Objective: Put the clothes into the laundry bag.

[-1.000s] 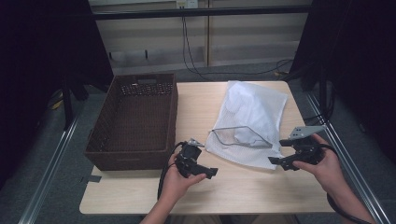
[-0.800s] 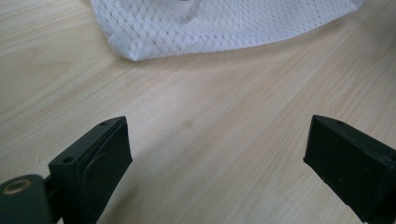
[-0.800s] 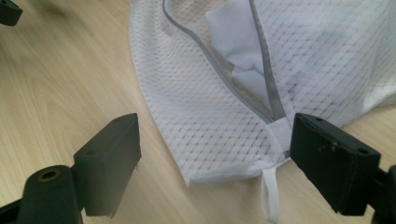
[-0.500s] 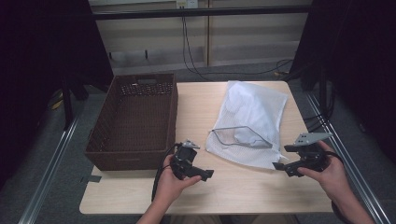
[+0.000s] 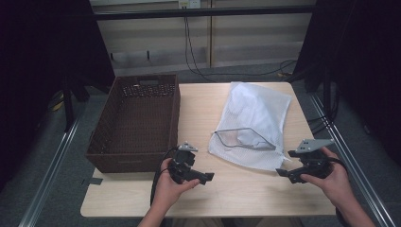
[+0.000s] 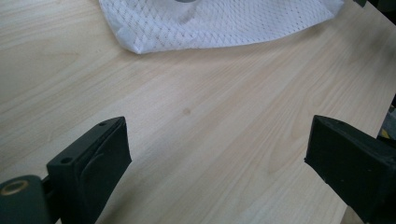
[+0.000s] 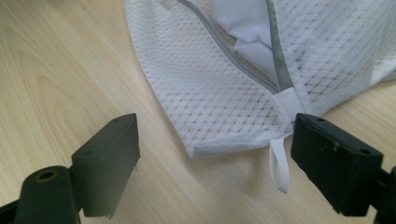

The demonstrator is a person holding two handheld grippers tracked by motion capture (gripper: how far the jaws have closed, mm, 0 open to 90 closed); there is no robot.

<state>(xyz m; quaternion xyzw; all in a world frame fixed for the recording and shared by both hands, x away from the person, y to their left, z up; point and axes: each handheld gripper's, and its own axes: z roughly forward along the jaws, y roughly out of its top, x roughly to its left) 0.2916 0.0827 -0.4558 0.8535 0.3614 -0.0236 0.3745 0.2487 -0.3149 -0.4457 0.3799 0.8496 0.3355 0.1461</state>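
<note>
The white mesh laundry bag (image 5: 255, 123) lies flat on the right half of the table (image 5: 236, 194), its grey-edged opening (image 5: 241, 137) gaping toward the near edge. In the right gripper view the bag's near corner (image 7: 224, 126) and a small white loop tab (image 7: 278, 163) lie on the wood between the two jaws, untouched.

The right gripper (image 5: 288, 172) sits at about 5 o'clock from the bag, just beside its near corner, jaws spread wide and holding nothing. The left gripper (image 5: 205, 177) sits at about 7 o'clock from the bag, near but apart from it, jaws likewise spread over bare table, with the bag's hem (image 6: 187, 42) ahead at 12 o'clock in its own view.

The brown wicker basket (image 5: 137, 156) stands at 9 o'clock from the bag, close beside it.

Judged step: approach, before any grasp. The next move calls for advancing the right gripper onto the corner or opening edge and closing on a single fabric layer; the left gripper must close the gap to the hem.
</note>
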